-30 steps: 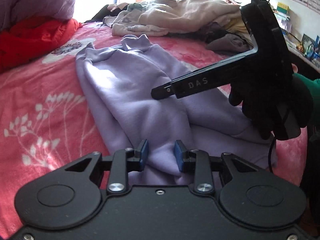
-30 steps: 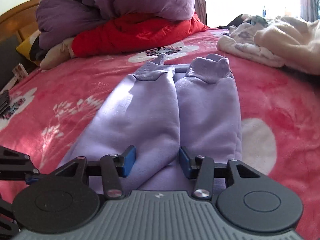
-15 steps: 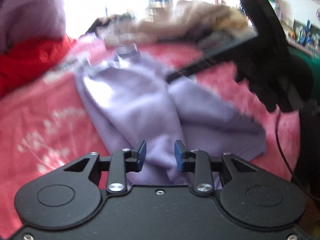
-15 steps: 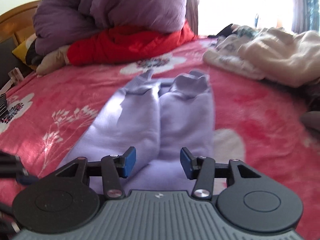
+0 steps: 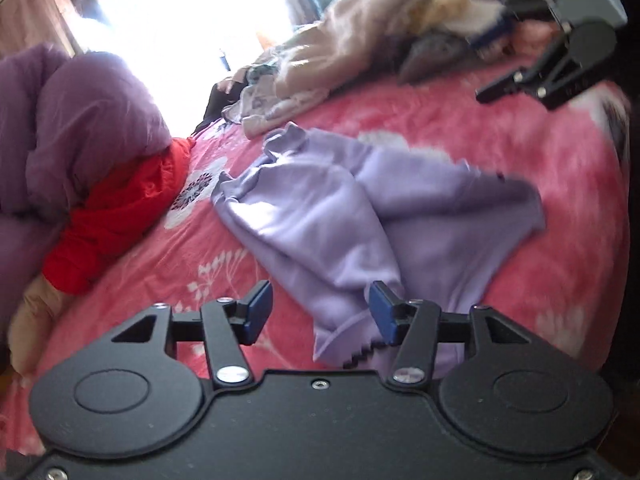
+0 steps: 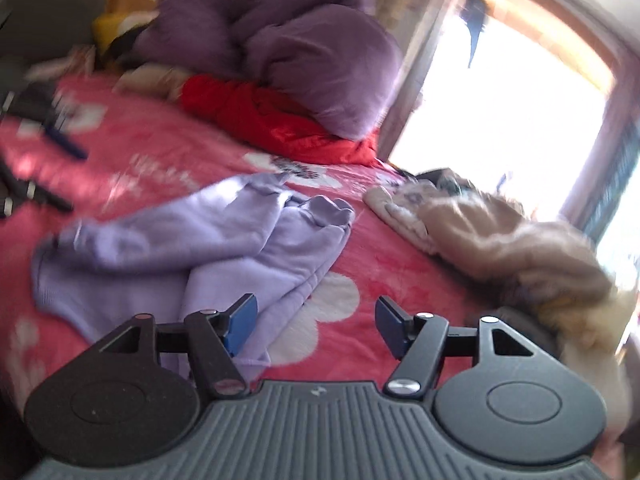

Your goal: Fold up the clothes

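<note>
Both tongs are opening with nothing between the pads: the left gripper (image 5: 316, 312) and the right gripper (image 6: 316, 324) hang above the pink floral bedspread (image 5: 560, 168), on which the lilac sweatpants (image 5: 340, 216) lie rumpled mid-bed. A purple duvet (image 6: 304, 52) and red garment (image 6: 256, 112) sit toward the headboard edge, beige clothes (image 6: 500, 240) by the bright window (image 6: 500, 112). Only the left view shows the other gripper, top right.

Sweatpants (image 5: 360, 216) flat on bedspread (image 5: 500, 128), mid-bed. Duvet (image 5: 80, 128) atop jacket (image 5: 120, 216), left of sweatpants in left wrist view. Clothes pile (image 5: 360, 52) behind sweatpants, near window (image 6: 500, 120).
</note>
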### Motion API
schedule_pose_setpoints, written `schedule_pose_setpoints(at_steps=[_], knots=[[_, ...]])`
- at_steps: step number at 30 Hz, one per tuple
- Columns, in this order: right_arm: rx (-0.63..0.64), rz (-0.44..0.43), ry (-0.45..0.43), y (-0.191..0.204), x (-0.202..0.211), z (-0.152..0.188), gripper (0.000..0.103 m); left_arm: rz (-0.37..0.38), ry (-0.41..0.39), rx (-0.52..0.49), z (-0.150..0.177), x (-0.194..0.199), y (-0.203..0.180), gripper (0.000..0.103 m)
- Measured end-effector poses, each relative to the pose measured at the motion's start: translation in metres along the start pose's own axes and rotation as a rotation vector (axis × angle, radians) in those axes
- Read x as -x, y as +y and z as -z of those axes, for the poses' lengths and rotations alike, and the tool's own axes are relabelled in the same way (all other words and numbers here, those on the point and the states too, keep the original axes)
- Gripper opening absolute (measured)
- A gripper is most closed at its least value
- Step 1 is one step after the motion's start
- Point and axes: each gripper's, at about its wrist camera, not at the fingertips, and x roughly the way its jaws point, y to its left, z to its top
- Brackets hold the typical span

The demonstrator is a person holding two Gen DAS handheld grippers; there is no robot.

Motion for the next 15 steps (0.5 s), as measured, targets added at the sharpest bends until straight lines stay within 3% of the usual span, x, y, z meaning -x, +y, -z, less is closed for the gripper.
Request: schedule_pose_setpoints(at_steps=[4, 8, 11, 15], knots=[[0.309, -0.035, 0.045, 0.041, 0.008, 0.018, 0.067, -0.028, 0.040, -0.234, 0.019, 0.003, -0.029, 0.058], [0.514, -0.075, 0.103, 0.079, 0.013, 0.045, 0.068, -0.065, 0.074, -0.445, 0.039, -0.002, -0.049, 0.058], [0.603, -0.088, 0.141, 0.097, 0.009, 0.065, 0.070, -0.069, 0.084, -0.518, 0.049, -0.006, -0.057, 0.058], [0.621, -0.057, 0.113, 0.107, 0.001, 0.075, 0.071, -0.098, 0.073, -0.662, 0.063, -0.015, -0.075, 0.058]])
